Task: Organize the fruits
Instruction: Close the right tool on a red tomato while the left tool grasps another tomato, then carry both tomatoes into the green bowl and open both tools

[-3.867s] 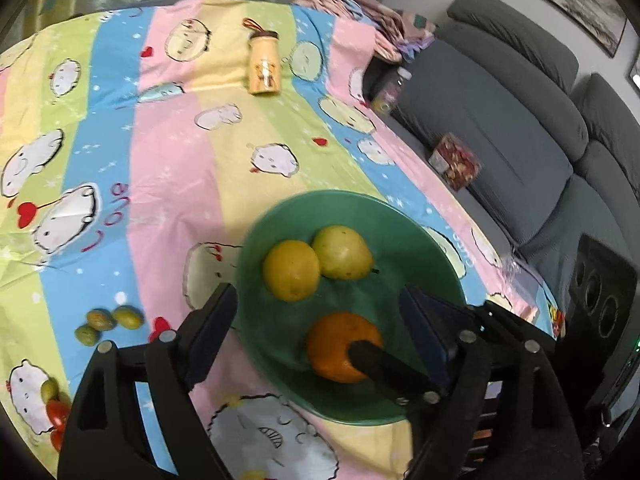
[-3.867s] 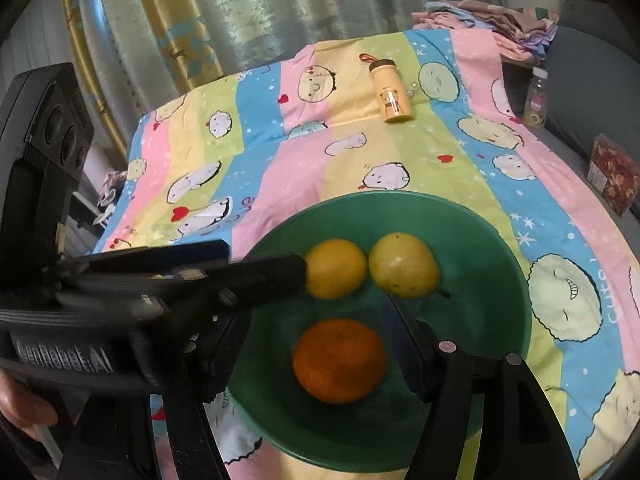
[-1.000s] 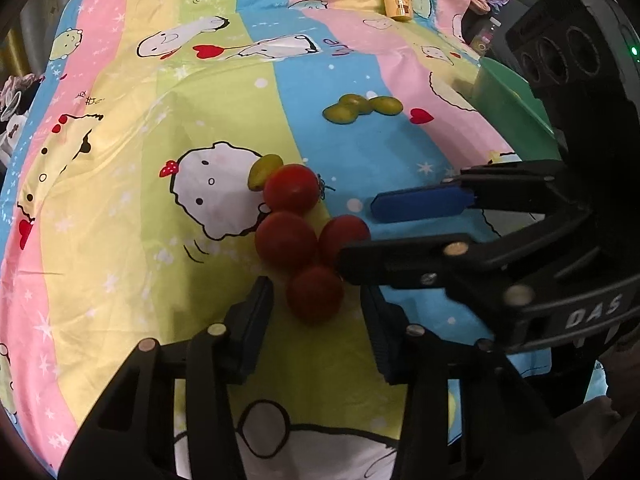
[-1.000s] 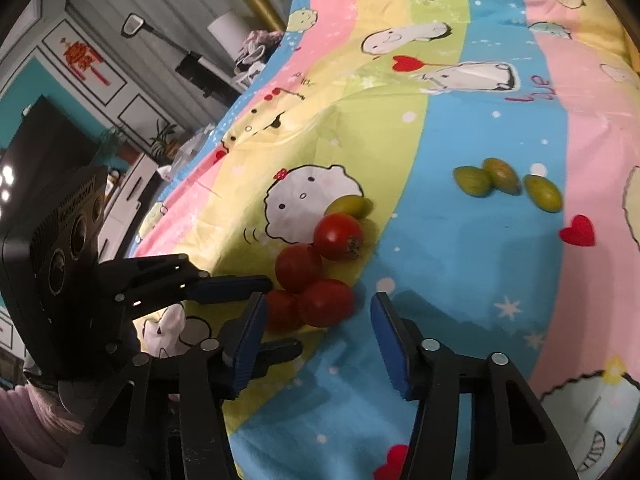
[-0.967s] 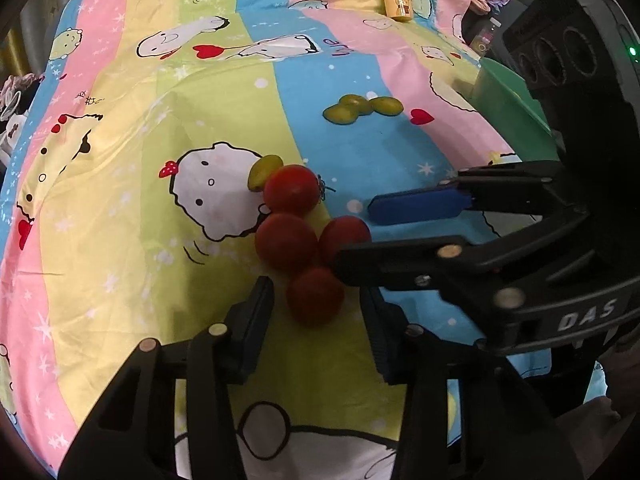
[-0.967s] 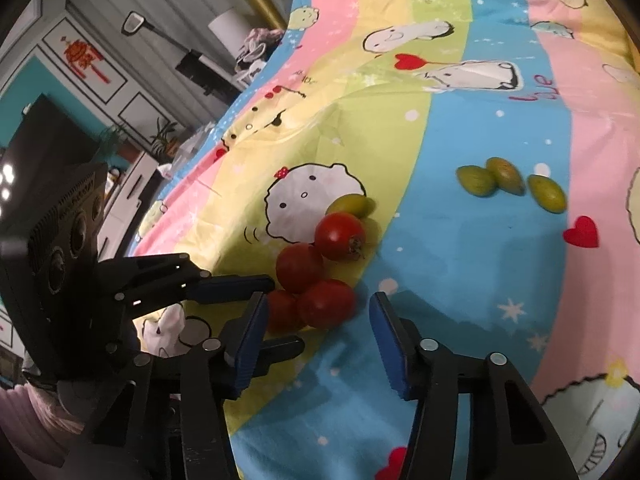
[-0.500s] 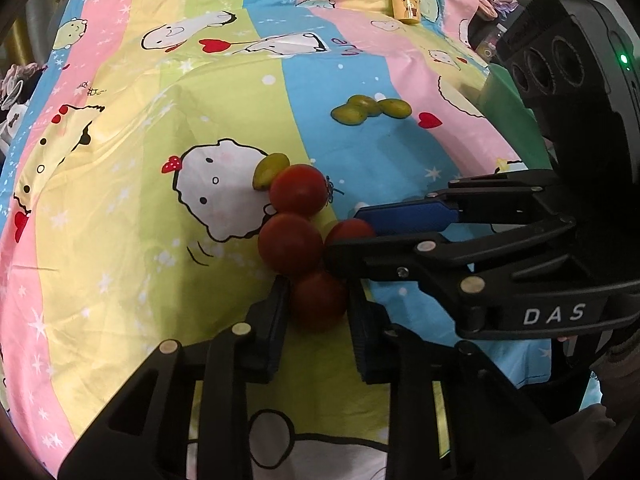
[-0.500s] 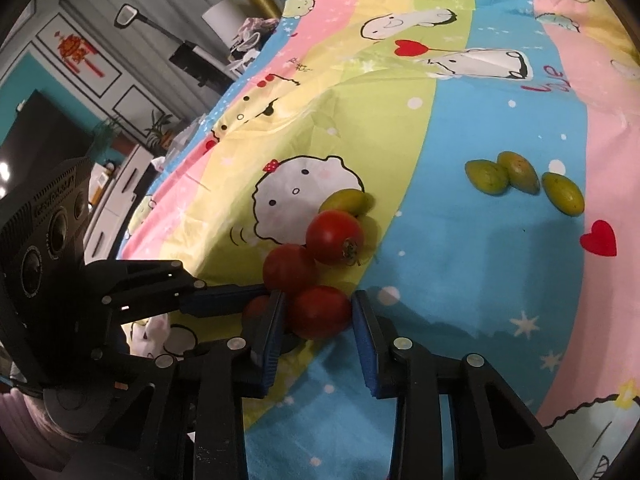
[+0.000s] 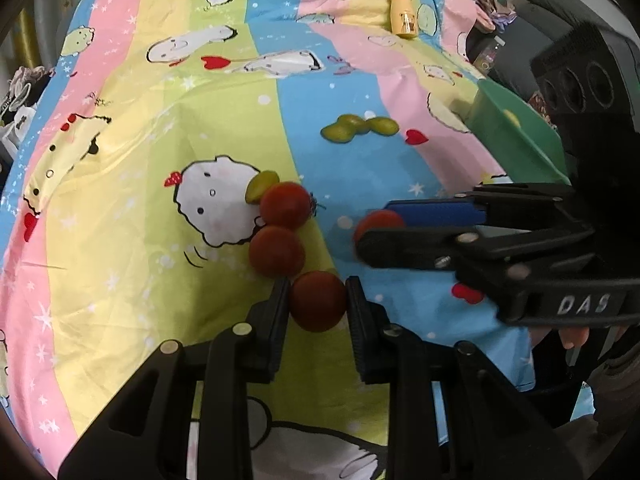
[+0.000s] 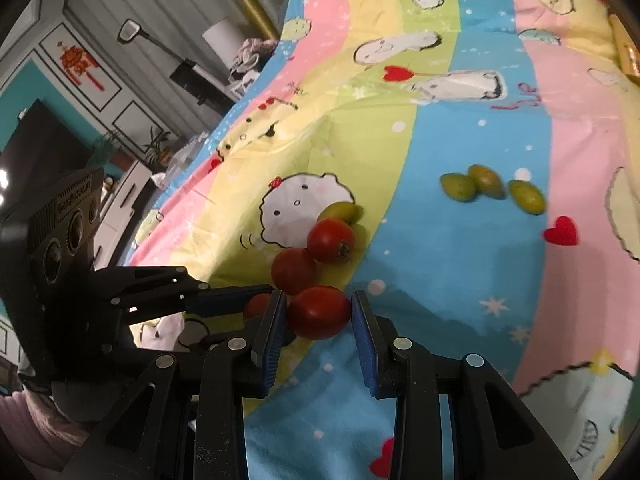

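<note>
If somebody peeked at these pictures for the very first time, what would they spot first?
Probably the red tomatoes bunched on the bright cartoon tablecloth. The left gripper is pinching one tomato, and the right gripper is pinching another tomato right next to it. Two more tomatoes sit just behind, and three little green fruits lie farther back on the blue stripe.

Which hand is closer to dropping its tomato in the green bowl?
Right, probably. The right gripper clamps a tomato on the side toward the green bowl. The left gripper also grips a tomato, farther from the bowl.
</note>
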A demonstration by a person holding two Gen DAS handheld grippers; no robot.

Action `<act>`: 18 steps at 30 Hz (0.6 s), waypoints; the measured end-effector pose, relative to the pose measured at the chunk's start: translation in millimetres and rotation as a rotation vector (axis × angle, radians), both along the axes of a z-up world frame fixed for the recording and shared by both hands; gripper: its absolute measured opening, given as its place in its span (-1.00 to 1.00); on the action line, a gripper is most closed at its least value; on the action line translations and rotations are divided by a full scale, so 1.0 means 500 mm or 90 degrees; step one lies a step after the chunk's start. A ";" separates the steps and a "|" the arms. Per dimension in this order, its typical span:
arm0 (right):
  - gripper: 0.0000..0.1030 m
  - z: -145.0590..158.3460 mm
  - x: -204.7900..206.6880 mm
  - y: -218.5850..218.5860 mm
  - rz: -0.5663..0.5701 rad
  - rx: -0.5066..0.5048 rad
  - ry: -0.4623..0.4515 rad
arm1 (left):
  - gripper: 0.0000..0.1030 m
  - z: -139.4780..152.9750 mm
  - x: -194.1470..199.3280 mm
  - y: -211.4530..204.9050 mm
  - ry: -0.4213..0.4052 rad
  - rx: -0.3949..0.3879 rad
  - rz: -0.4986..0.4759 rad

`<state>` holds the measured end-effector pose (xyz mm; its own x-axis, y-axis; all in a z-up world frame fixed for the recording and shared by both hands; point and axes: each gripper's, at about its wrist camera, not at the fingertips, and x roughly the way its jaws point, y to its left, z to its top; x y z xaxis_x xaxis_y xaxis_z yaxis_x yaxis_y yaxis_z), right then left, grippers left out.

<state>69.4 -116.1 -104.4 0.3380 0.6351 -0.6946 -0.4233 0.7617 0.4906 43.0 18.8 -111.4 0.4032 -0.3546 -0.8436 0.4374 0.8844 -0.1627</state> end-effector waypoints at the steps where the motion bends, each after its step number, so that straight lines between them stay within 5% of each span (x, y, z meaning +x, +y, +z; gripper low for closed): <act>1: -0.32 0.006 -0.004 -0.009 -0.007 0.004 -0.004 | -0.47 0.005 -0.001 -0.001 -0.003 -0.001 0.000; 18: -0.32 0.086 -0.067 -0.173 -0.127 0.041 -0.081 | -0.47 0.112 -0.005 -0.085 -0.072 -0.053 -0.033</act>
<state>36.1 -202.7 -61.3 0.5430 0.5890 -0.5985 -0.3291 0.8050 0.4936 40.5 -23.8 -55.4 0.4738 -0.4441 -0.7604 0.5014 0.8459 -0.1816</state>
